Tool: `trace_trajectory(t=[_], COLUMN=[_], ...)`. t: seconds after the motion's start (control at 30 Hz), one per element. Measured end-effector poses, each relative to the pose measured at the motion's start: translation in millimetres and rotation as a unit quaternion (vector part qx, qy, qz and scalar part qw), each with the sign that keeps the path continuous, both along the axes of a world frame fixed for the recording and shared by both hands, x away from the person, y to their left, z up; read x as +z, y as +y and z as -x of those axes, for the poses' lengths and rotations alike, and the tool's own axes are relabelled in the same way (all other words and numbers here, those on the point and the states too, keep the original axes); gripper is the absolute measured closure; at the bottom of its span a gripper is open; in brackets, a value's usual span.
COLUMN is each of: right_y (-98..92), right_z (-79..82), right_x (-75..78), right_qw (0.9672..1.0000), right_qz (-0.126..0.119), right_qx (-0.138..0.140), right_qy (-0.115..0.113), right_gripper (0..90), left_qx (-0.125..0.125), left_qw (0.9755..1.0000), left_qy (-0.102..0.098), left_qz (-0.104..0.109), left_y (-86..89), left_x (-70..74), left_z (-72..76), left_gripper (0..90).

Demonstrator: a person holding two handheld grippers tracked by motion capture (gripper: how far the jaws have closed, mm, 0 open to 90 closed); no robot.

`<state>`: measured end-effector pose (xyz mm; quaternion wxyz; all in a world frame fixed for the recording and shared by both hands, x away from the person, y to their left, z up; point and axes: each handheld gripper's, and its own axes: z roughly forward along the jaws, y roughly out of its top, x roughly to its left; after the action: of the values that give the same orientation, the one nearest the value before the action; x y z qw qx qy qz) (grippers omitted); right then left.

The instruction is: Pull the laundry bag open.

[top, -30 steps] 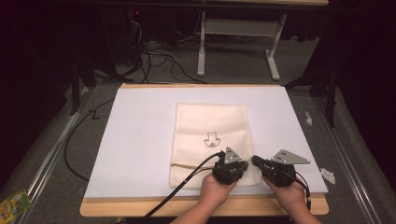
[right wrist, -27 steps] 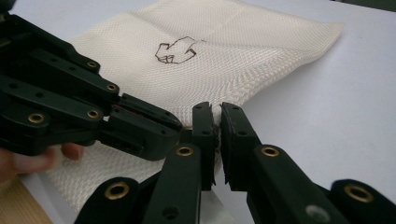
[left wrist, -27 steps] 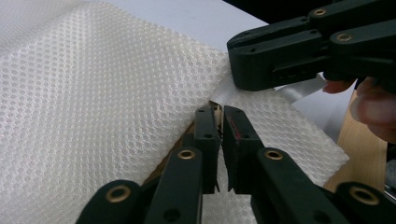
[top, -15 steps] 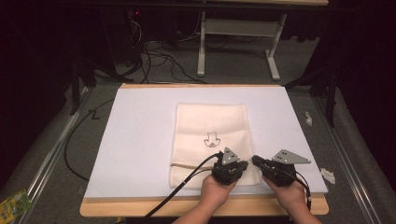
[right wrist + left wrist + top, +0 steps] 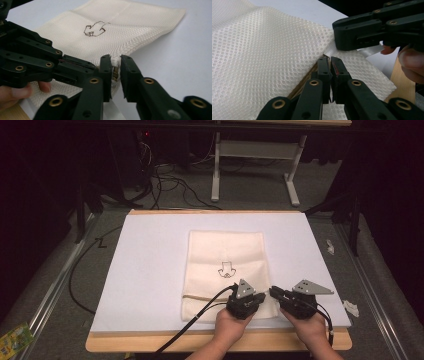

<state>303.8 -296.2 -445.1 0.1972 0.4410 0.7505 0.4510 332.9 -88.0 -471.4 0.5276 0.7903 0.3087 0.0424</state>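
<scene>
A cream mesh bag [image 5: 227,270] with a small black drawing [image 5: 227,269] lies flat in the middle of the white mat [image 5: 150,270] on the table, and both grippers sit at its near right corner. The left gripper [image 5: 331,62] has just been closing; its jaws are pinched almost together on the bag's edge by the brown zipper strip [image 5: 305,77]. The right gripper [image 5: 115,65] has just been opening a little, so its jaws stand slightly apart with the corner of the bag between them.
</scene>
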Motion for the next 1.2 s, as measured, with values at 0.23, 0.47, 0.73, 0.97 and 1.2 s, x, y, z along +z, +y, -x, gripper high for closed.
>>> trace_trajectory(t=[0.23, 0.47, 0.73, 0.97, 1.2], right_y=[-1.8, 6.2, 1.6, -2.5, 9.1], right_z=[-3.7, 1.1, 1.3, 1.8, 4.7], right_x=[-4.9, -1.1, 0.7, 1.3, 2.3], right_qw=[0.9995, 0.9996, 0.9998, 0.9998, 0.9994], right_qz=[-0.022, 0.023, 0.021, 0.016, 0.030], right_qx=[0.009, 0.014, -0.001, -0.007, 0.013], right_qy=[0.019, -0.002, -0.005, -0.007, -0.011], right_gripper=[78.6, 84.3, 84.5, 84.4, 84.5], left_qx=[-0.002, -0.006, 0.009, 0.020, -0.001], left_qw=[1.0000, 0.9999, 0.9996, 0.9988, 0.9967], left_qy=[0.004, -0.005, 0.005, 0.008, -0.004], left_qz=[0.001, -0.007, -0.025, -0.045, -0.082], left_y=[1.4, 6.0, 27.1, 57.1, 77.8], left_x=[0.9, 0.1, -3.3, -1.7, 10.1], left_z=[-0.8, 0.1, -4.2, -6.4, 1.3], left_gripper=[87.3, 87.3, 87.3, 87.2, 87.2])
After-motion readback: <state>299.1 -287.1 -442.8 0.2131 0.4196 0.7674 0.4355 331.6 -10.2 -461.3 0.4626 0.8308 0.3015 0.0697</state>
